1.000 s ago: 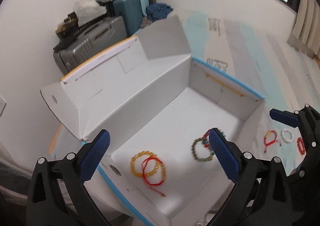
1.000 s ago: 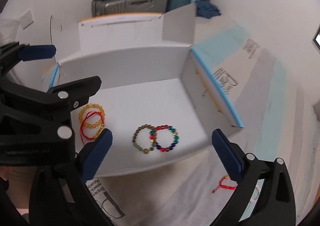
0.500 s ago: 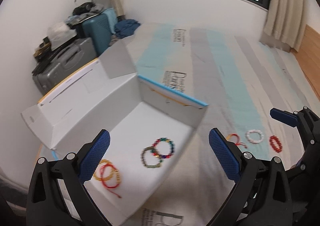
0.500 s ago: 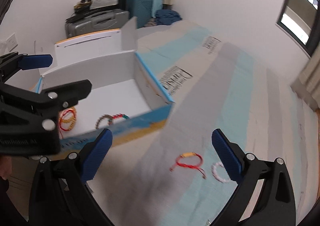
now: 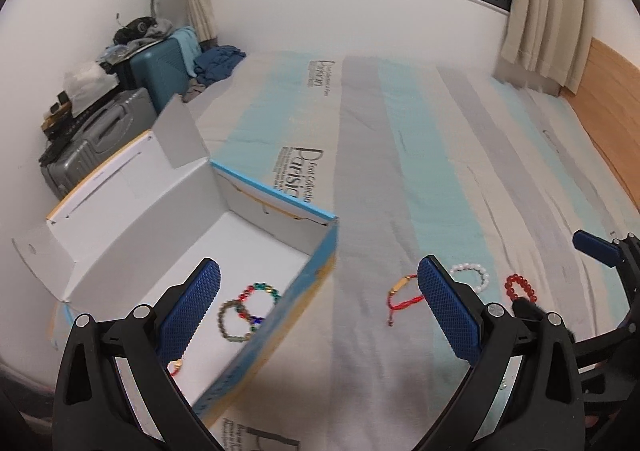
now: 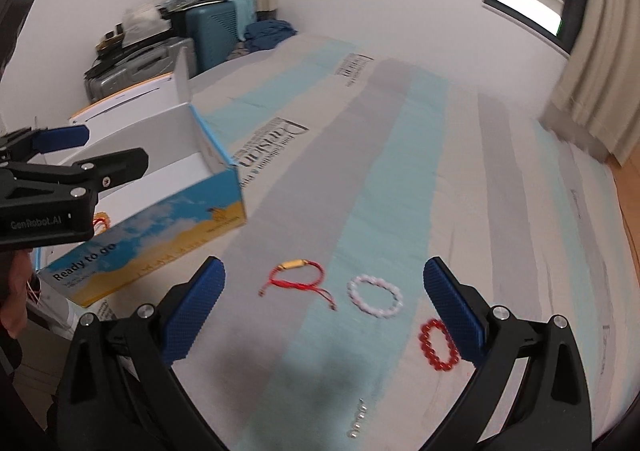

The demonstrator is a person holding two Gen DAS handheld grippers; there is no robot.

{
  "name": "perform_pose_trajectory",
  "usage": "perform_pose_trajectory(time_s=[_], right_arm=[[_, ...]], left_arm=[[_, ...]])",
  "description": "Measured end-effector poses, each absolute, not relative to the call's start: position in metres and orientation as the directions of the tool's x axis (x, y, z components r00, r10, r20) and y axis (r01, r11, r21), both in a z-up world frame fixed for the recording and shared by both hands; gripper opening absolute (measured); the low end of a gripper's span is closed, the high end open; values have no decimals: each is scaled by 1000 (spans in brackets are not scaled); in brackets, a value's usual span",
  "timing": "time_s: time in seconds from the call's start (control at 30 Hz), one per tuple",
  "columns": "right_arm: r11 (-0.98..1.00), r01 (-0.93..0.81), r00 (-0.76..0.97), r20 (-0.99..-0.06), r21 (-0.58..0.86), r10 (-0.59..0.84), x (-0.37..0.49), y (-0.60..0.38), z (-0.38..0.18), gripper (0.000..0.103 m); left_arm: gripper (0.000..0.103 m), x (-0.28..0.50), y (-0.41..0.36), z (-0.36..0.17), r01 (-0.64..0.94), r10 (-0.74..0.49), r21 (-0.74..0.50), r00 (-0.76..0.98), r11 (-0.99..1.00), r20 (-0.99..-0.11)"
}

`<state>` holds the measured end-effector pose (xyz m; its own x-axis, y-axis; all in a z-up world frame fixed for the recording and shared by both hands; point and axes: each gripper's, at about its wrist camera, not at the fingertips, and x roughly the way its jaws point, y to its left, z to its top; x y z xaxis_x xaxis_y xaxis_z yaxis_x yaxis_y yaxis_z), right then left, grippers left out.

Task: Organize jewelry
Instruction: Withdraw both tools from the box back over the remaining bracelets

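Observation:
An open white cardboard box [image 5: 132, 207] with a blue printed side [image 6: 160, 227] lies on the striped bed. Inside it rest two linked bead bracelets [image 5: 246, 311]; a red one shows partly behind the left finger. On the cover to its right lie a red cord bracelet [image 6: 298, 277] [image 5: 402, 297], a white bead bracelet [image 6: 374, 295] [image 5: 470, 275] and a red bead bracelet [image 6: 438, 345] [image 5: 520, 287]. My left gripper [image 5: 320, 315] is open, straddling the box's near corner. My right gripper [image 6: 324, 319] is open above the loose bracelets, holding nothing.
Suitcases [image 5: 100, 131] piled with clutter stand against the wall behind the box. A small silver bead chain [image 6: 358, 421] lies near the bed's front edge. Curtains [image 5: 536, 7] and a window are at the far right. A hand [image 6: 14, 291] holds the left gripper.
Both grippers have swung to the right, away from over the box and toward the loose bracelets on the bed. Both stay open.

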<state>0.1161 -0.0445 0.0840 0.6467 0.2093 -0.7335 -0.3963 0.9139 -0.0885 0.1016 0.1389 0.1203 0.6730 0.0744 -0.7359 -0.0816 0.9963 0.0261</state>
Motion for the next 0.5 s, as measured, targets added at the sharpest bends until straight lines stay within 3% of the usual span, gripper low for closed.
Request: perform_pose_trajectory(time_s=[0.5], right_arm=[[963, -264, 617, -777, -58, 122, 138, -143, 48, 96]], left_arm=[[97, 134, 90, 51, 17, 1, 14, 591, 1000, -807]])
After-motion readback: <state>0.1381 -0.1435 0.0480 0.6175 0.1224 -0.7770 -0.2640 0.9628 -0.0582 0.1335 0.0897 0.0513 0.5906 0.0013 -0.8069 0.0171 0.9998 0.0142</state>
